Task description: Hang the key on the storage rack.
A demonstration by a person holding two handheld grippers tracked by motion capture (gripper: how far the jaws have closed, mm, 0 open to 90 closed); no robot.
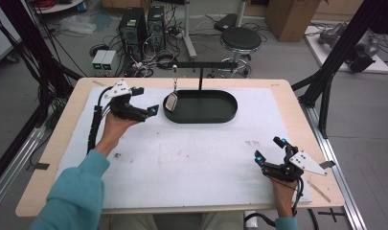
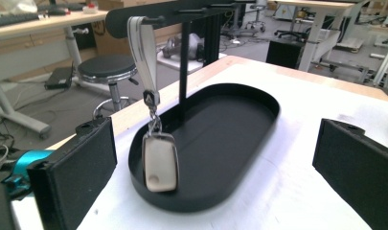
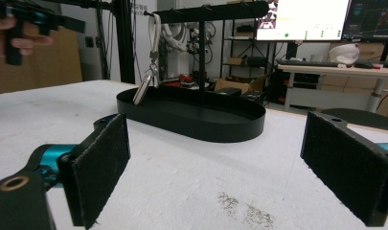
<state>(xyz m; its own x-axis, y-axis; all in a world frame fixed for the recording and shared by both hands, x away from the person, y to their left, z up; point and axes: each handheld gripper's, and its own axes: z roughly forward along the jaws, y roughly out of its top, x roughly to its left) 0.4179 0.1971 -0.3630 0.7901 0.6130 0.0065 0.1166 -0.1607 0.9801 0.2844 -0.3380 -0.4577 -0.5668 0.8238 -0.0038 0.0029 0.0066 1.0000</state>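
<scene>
Left gripper [image 1: 146, 101] gapes level beside hanging key fob [image 1: 171, 101]

tray [image 2: 258, 103]: black | key fob [image 2: 160, 163]: cream, on a white strap [image 2: 142, 52] | table cover [image 1: 191, 158]: white, dark specks | sleeve [image 1: 76, 191]: teal | stool seat [image 1: 240, 38]: black

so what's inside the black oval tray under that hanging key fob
Nothing loose shows inside the black oval tray: its floor looks bare apart from the black stand post rising from it. The cream key fob on its white strap hangs above the near end, hiding a small patch of floor.
</scene>
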